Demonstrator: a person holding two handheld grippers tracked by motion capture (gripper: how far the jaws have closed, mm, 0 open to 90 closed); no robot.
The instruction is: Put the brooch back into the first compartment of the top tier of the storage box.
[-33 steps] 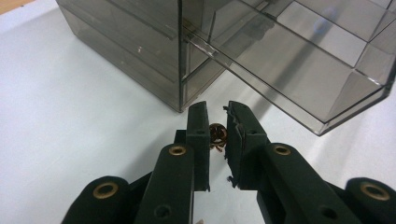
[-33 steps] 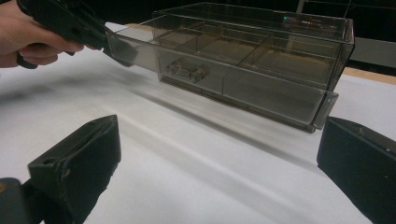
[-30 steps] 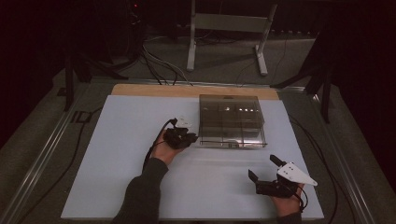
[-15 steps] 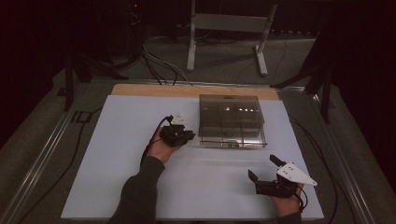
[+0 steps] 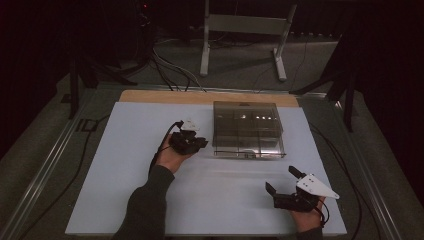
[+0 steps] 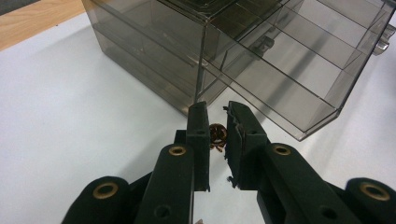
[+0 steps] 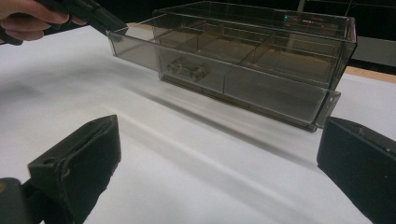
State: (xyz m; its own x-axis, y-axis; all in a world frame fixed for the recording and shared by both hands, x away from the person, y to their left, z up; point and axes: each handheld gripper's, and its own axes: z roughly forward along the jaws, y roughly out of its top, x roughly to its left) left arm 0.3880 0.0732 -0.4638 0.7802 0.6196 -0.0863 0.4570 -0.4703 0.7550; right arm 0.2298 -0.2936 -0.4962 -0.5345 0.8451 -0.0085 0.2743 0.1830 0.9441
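High view: the left gripper (image 5: 192,141) sits just beside the left front corner of the clear box (image 5: 247,129), whose drawer (image 5: 250,149) is pulled partway out toward the person. The right gripper (image 5: 285,181) rests on the white bench (image 5: 125,165), well apart from the box, its fingers spread wide and holding nothing. The left hand is plainly the nearer one.

Left gripper view: the fingers (image 6: 198,135) stand narrow, pinching a small brown ring-like piece (image 6: 217,133) between their tips. The drawer's open corner lies just ahead and a little to the right of the tips, its long axis running across the fingers' line. By my judgement the coming move turns on carrying the piece forward over the drawer wall and into the nearest compartment. The compartments that can be seen look empty.

Right gripper view: the wide fingers (image 7: 84,158) frame the drawer front with its small handle (image 7: 187,69) ahead of them; the divided compartments appear empty. The left gripper hangs at the drawer's far corner.
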